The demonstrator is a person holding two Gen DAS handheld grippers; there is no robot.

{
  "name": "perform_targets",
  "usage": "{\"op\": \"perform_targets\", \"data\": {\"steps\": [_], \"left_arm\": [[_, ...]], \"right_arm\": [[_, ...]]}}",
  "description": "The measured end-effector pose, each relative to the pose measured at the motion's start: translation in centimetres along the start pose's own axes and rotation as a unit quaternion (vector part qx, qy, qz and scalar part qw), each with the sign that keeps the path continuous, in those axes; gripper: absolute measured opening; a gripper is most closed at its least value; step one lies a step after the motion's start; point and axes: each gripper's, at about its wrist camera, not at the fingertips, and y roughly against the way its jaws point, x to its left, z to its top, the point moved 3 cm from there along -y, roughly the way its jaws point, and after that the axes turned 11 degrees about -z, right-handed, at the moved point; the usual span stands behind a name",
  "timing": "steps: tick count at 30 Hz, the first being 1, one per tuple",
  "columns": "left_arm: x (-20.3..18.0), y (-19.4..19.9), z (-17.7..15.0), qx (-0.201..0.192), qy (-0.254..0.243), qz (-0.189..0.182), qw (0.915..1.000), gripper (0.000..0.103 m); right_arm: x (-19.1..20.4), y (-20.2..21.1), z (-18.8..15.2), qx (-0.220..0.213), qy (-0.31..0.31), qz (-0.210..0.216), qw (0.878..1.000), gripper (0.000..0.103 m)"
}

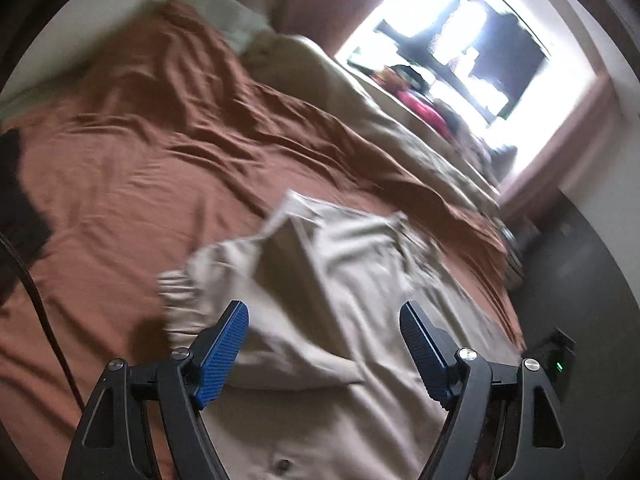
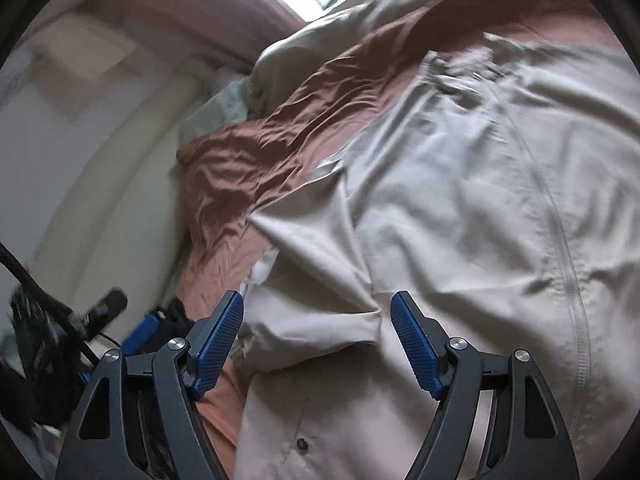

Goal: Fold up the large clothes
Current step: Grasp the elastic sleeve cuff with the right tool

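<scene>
Shirt [image 1: 320, 280] on the bed [image 1: 140, 160] looks light, soft and floppy; a hem or seam edge suits pinching. Left gripper [image 1: 324, 344] and right gripper [image 2: 316, 340] hold nothing, jaws wide.

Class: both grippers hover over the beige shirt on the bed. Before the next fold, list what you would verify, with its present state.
1. Left gripper jaws open, nothing pinched: ok.
2. Right gripper jaws open, nothing pinched: ok.
3. Beige buttoned cotton shirt lying flat: not ok; a part stands bunched up ahead of the left gripper.
4. Shirt fully on the rust-brown bedsheet: cannot tell; its near end is cut off.
5. Black cable clear of the shirt: ok.
</scene>
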Motion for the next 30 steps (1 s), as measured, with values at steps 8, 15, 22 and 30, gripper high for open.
{"op": "perform_targets", "data": {"steps": [8, 15, 22, 30], "left_arm": [[6.9, 1.2, -3.3, -0.035, 0.088, 0.061, 0.9937, 0.078], [10.5, 3.2, -4.1, -0.050, 0.121, 0.054, 0.9898, 0.063], [14.6, 5.9, -4.4, -0.060, 0.160, 0.068, 0.9830, 0.058], [18.5, 8.4, -4.8, -0.091, 0.216, 0.070, 0.9697, 0.058]], "right_arm": [[4.0, -2.8, -1.1, 0.027, 0.090, -0.013, 0.995, 0.075], [9.3, -4.5, -2.8, 0.023, 0.192, -0.019, 0.981, 0.075], [14.1, -8.6, -4.7, 0.065, 0.245, -0.001, 0.967, 0.075], [18.5, -16.0, -6.2, 0.119, 0.286, -0.054, 0.949, 0.075]]}}
